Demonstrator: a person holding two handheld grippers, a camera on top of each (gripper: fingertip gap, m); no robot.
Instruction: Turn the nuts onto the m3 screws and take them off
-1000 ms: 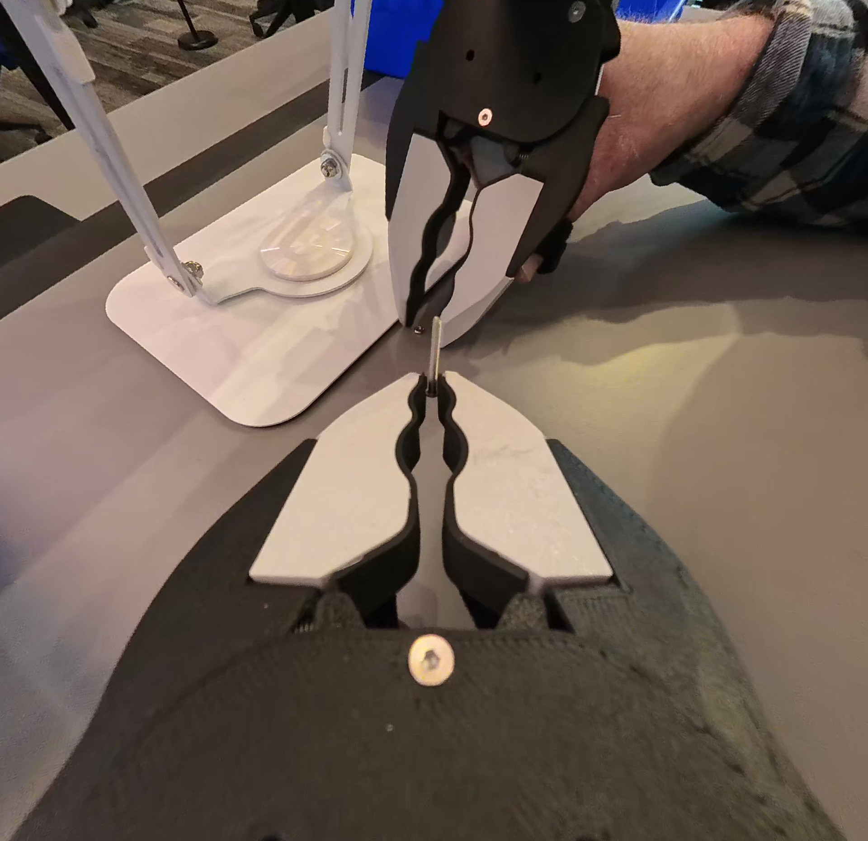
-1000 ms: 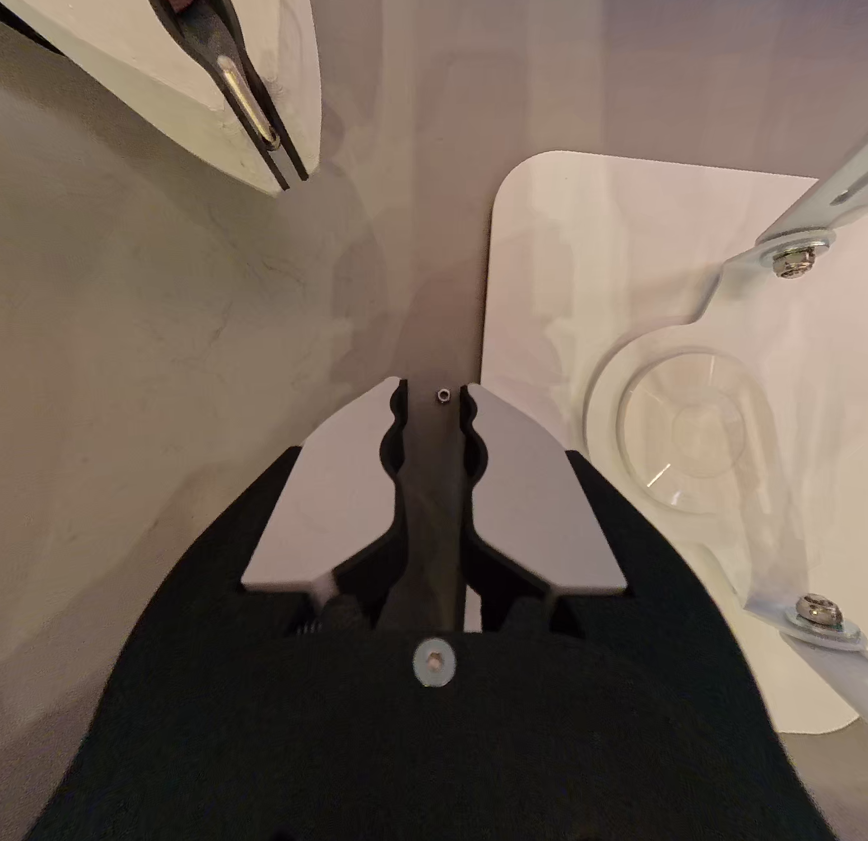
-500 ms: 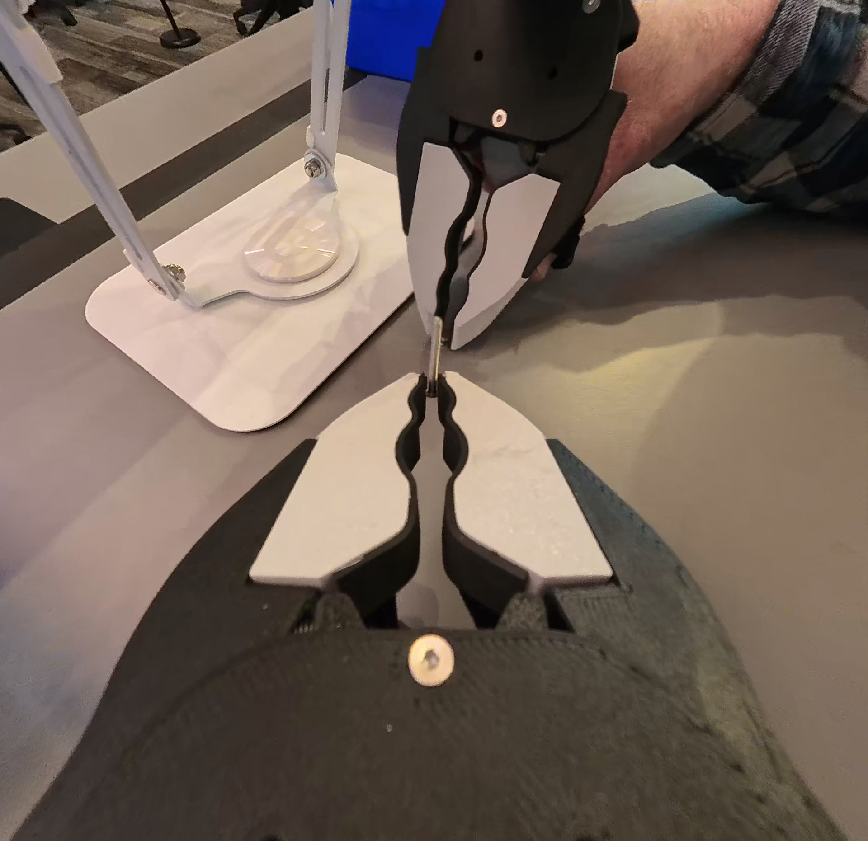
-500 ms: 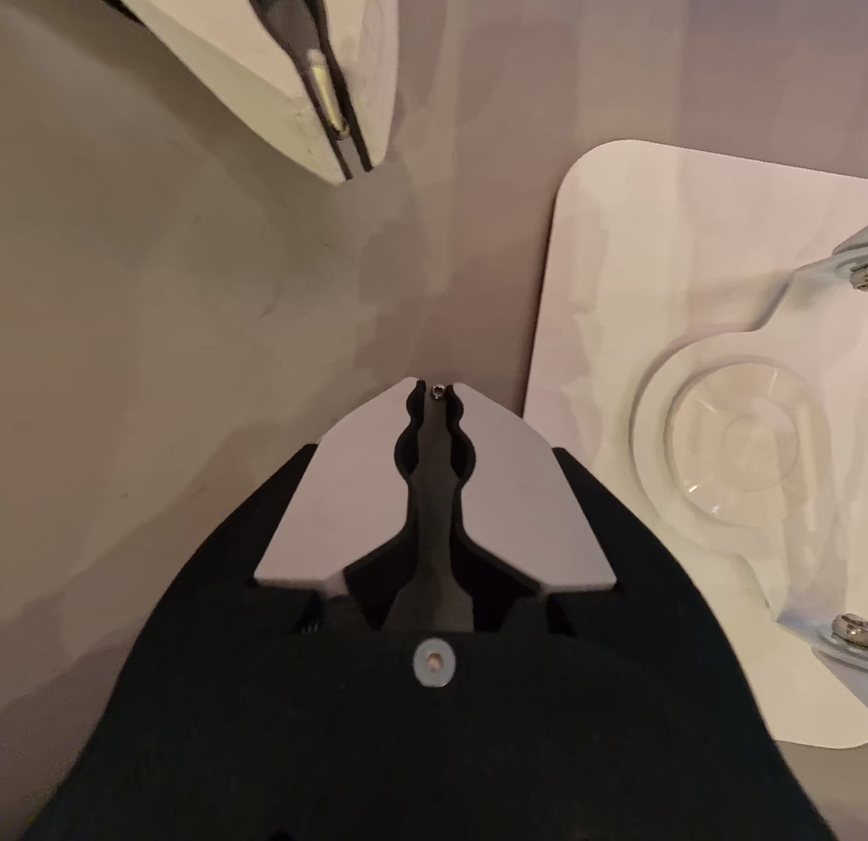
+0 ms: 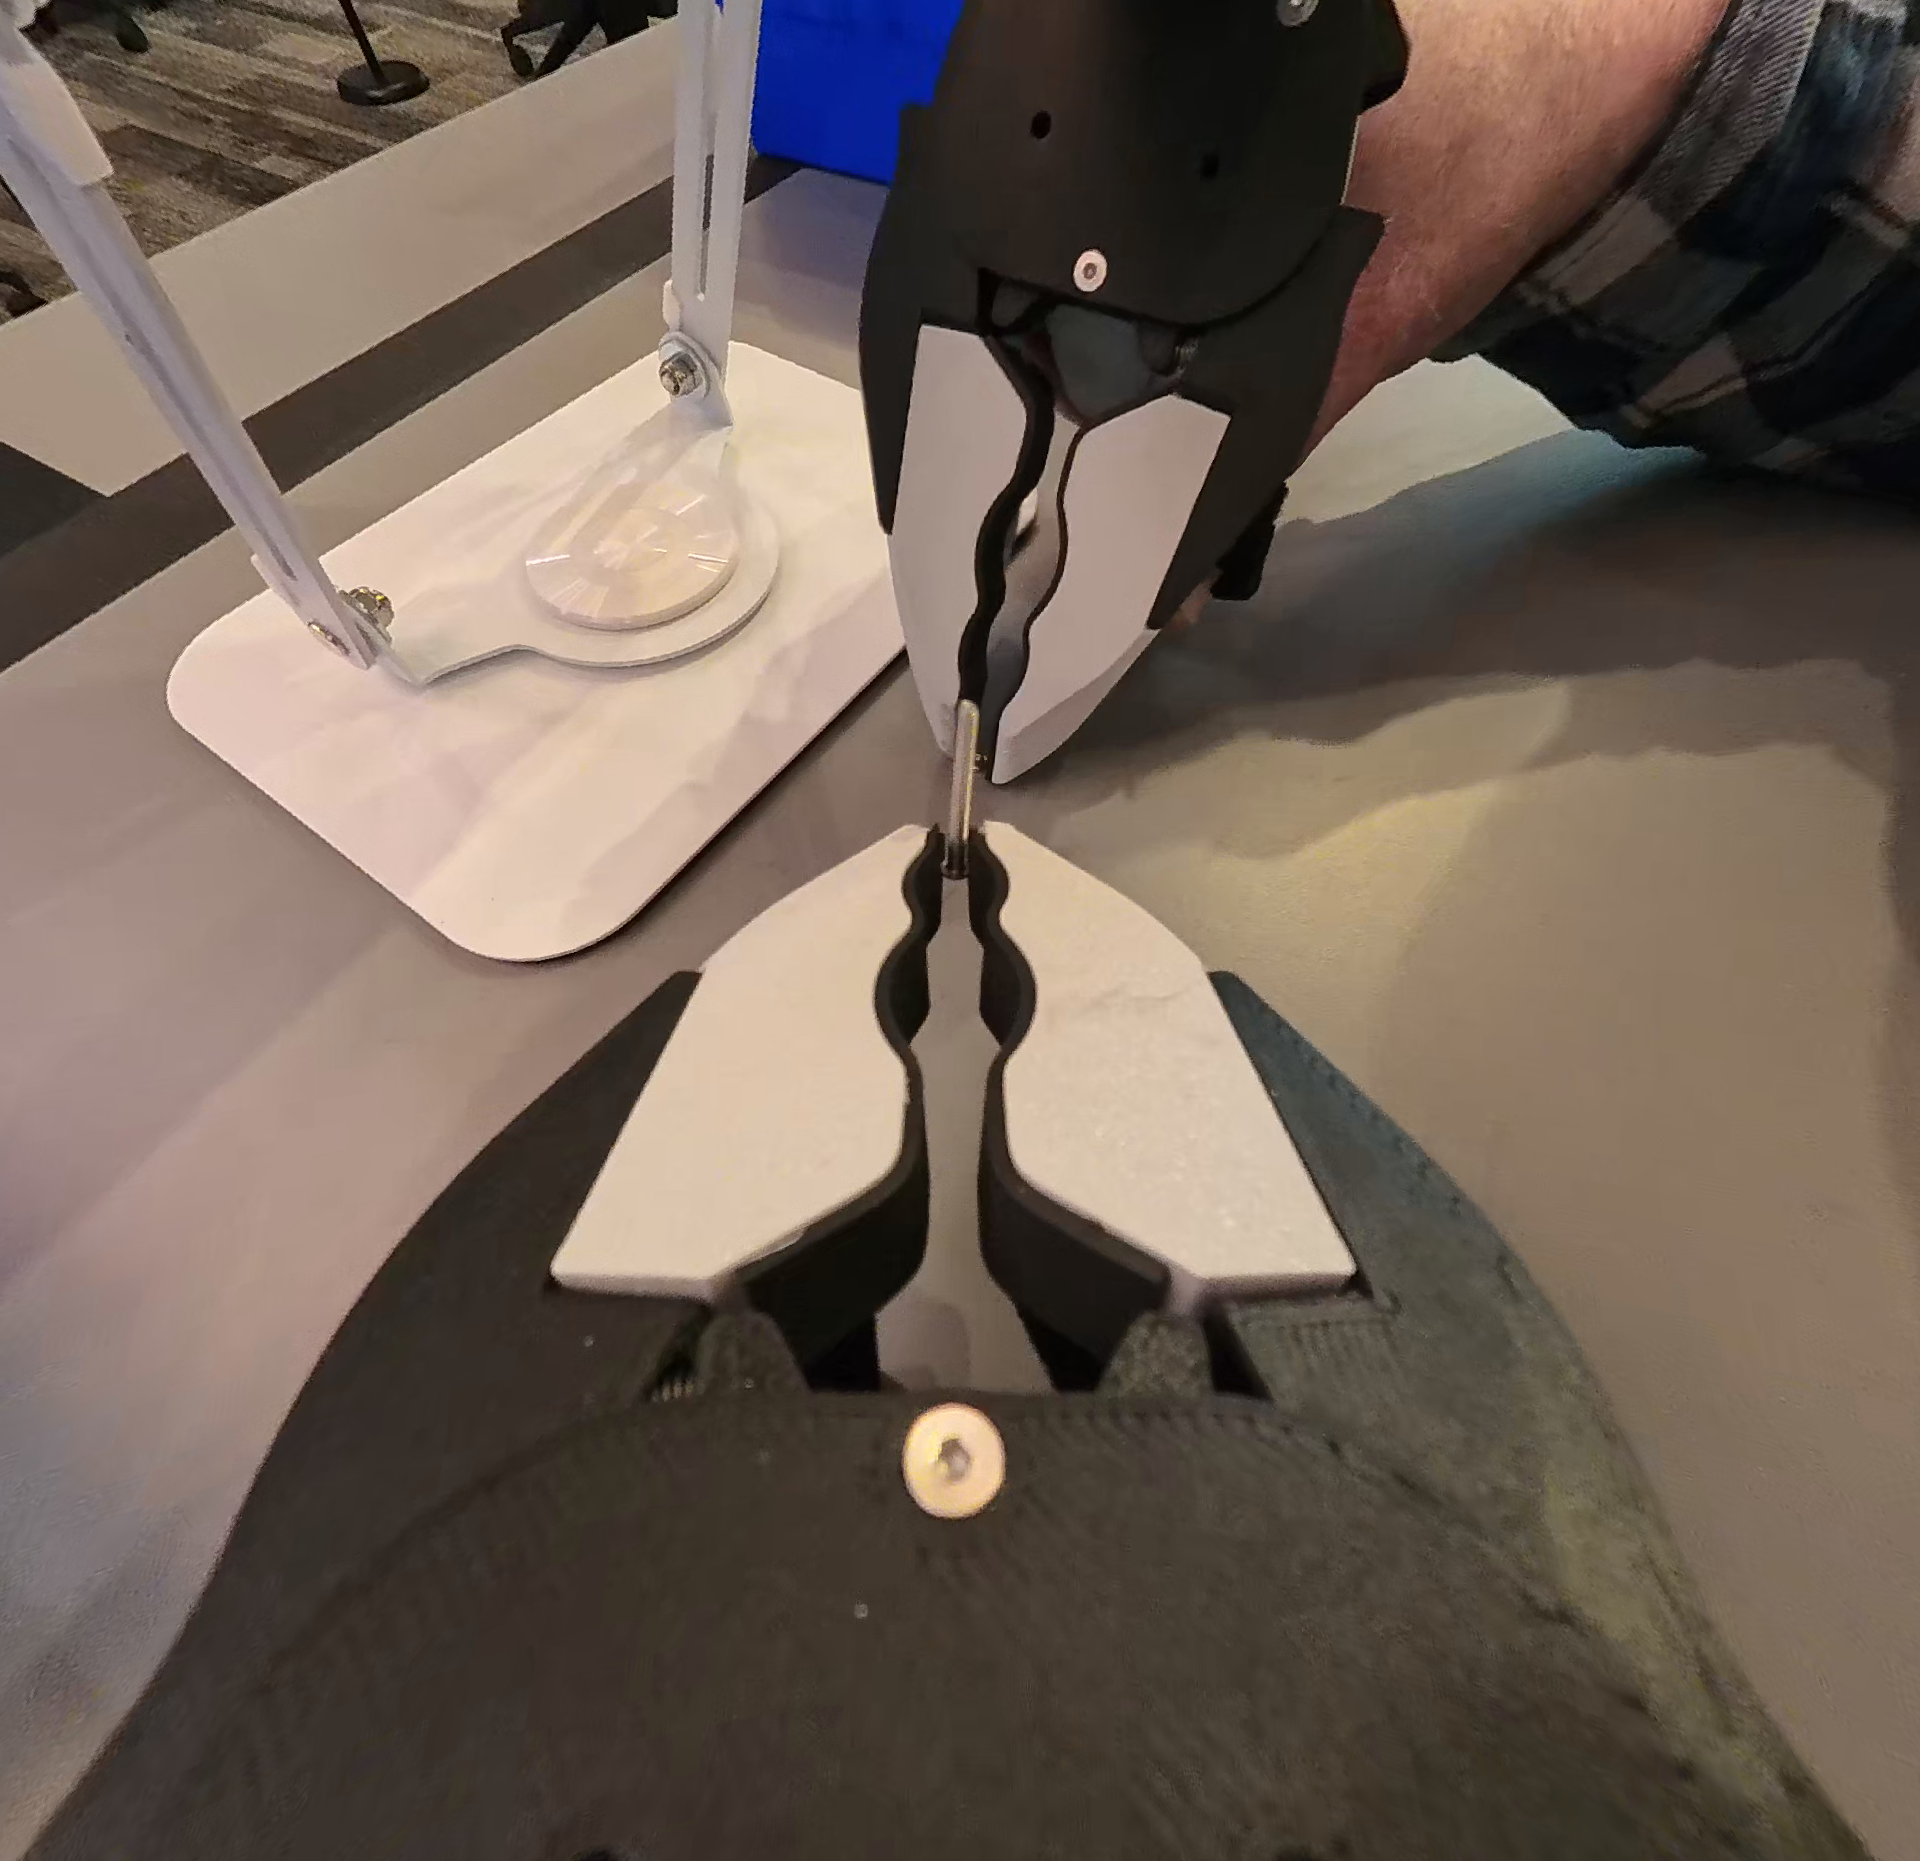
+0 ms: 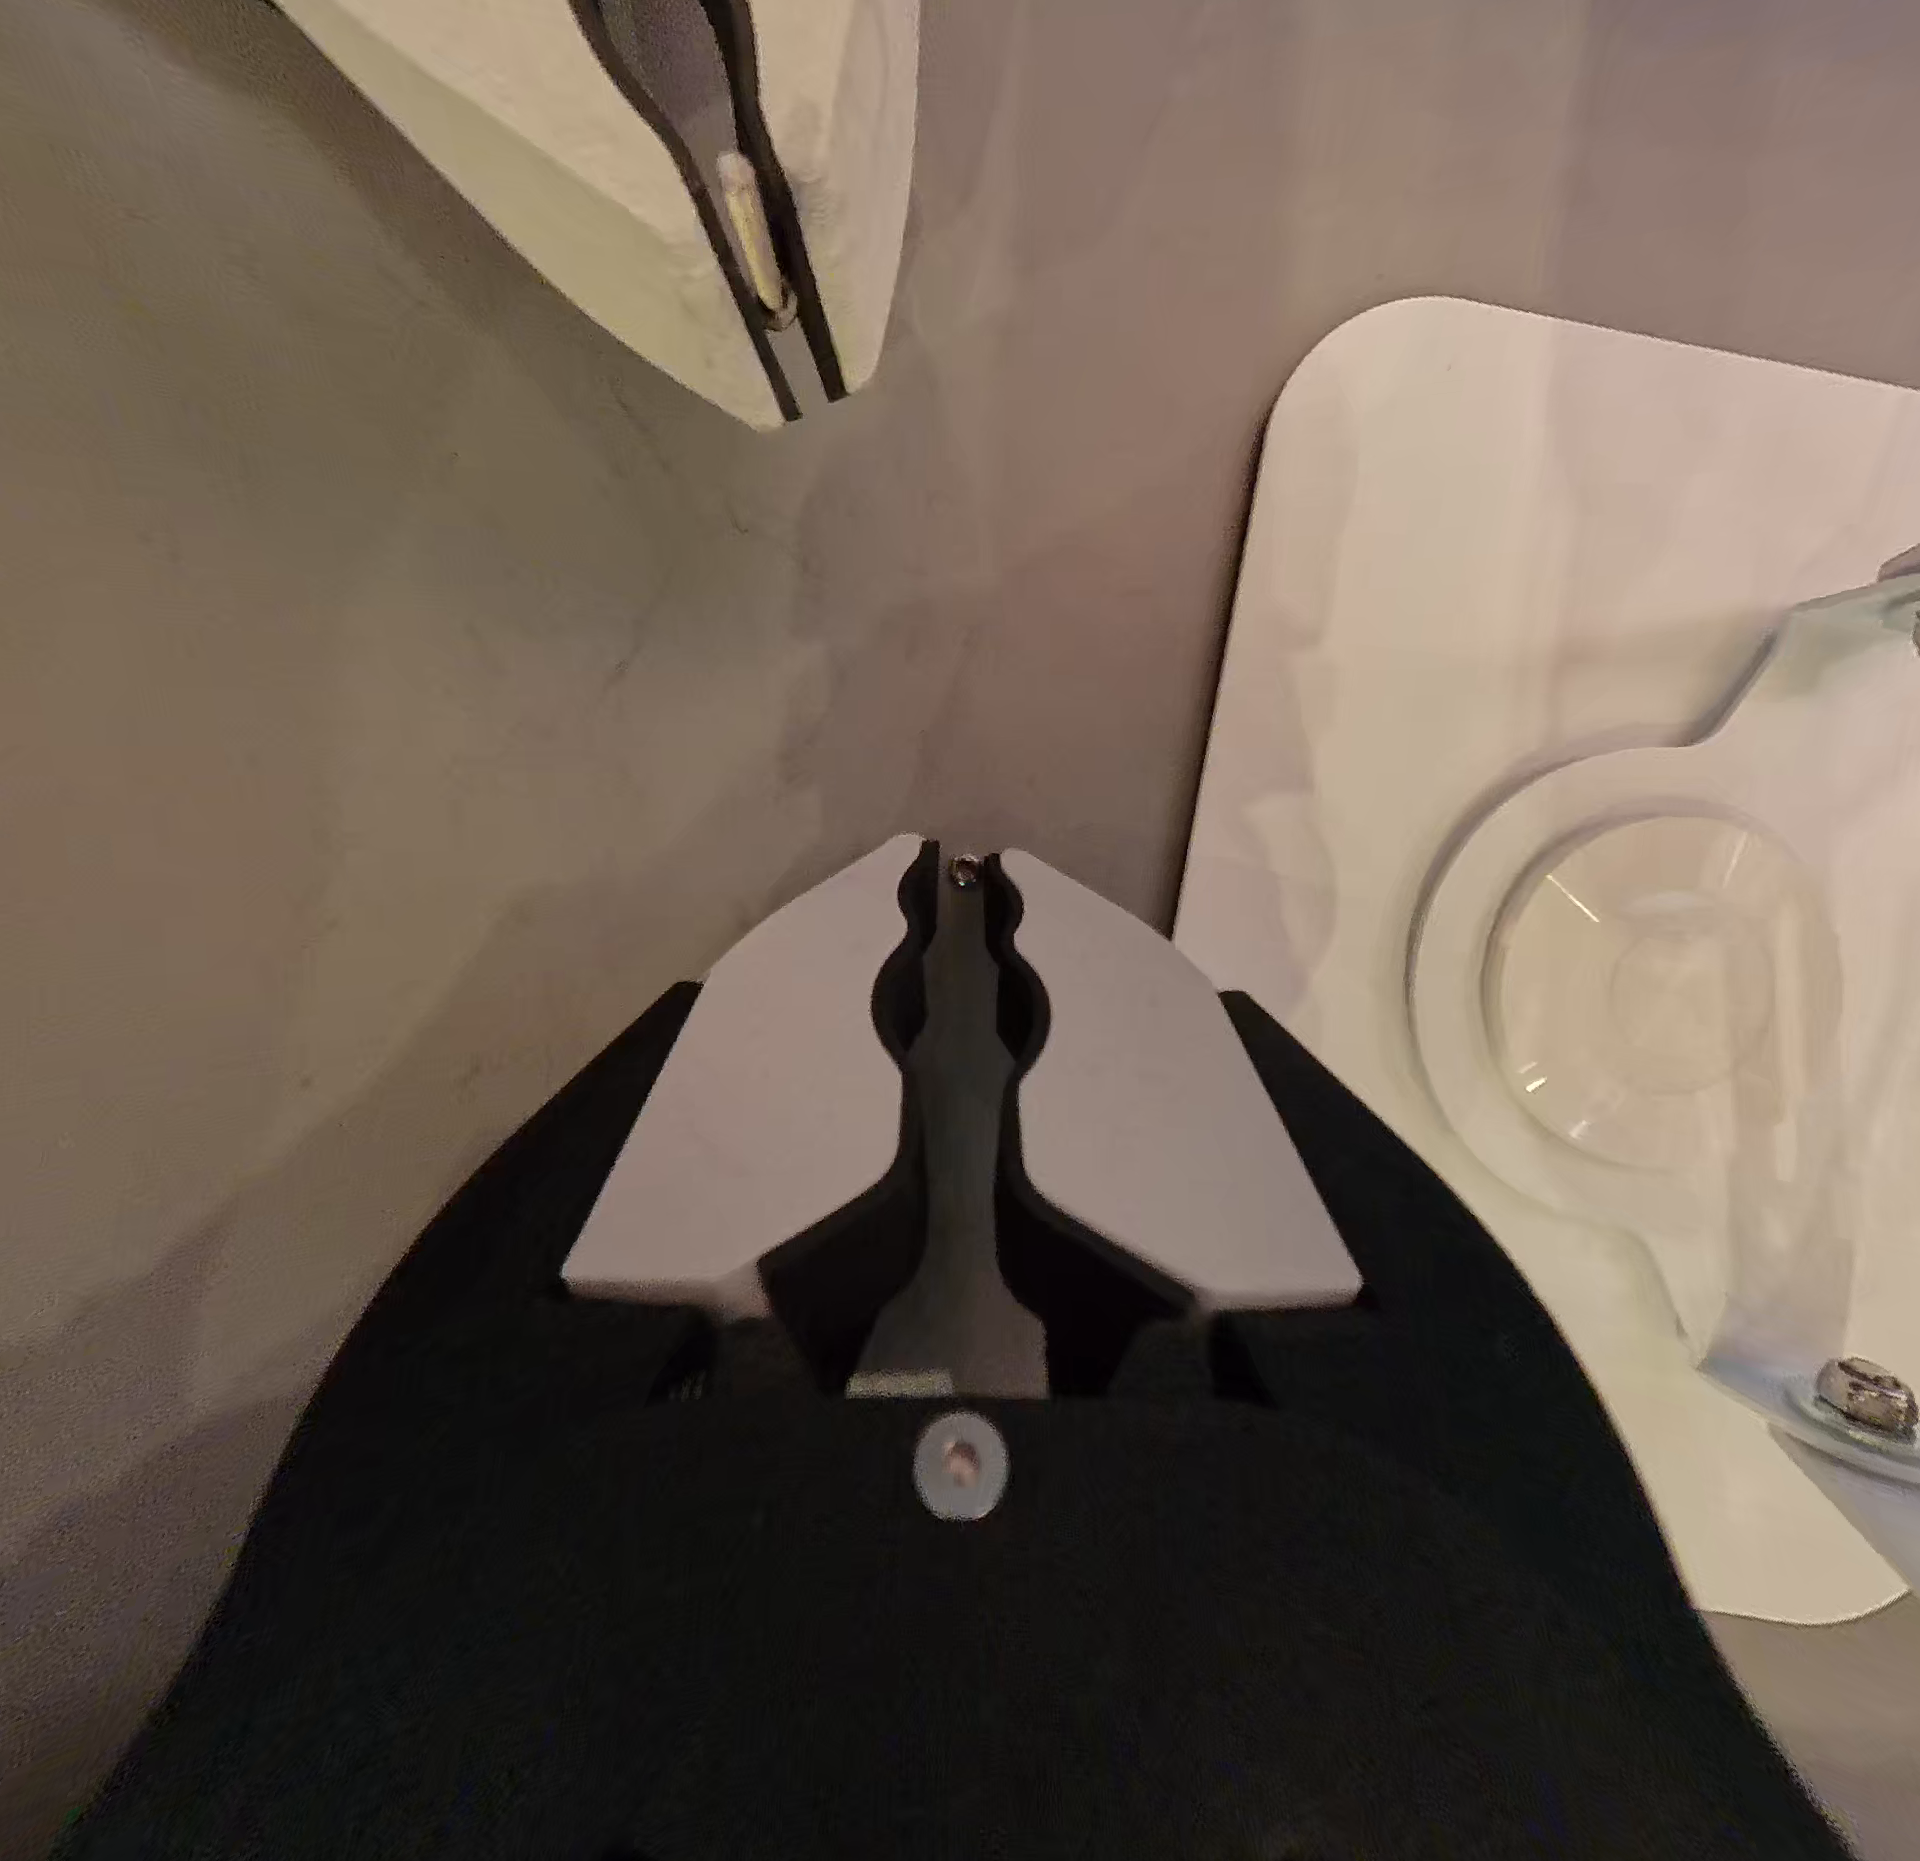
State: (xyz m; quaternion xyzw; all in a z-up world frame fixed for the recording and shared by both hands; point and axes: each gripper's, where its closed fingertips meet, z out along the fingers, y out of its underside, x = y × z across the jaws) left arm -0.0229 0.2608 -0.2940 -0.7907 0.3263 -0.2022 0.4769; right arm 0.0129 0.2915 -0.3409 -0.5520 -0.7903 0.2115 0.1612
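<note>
Resting at left on the table is a white base. Left gripper pinches a slim metal pin, upright. Right gripper closes on a tiny nut near the tabletop. So small a piece likely slips easily.

Nothing readable here, honestly. I didn't spot any text, label, brand, number or sign in either view.
</note>
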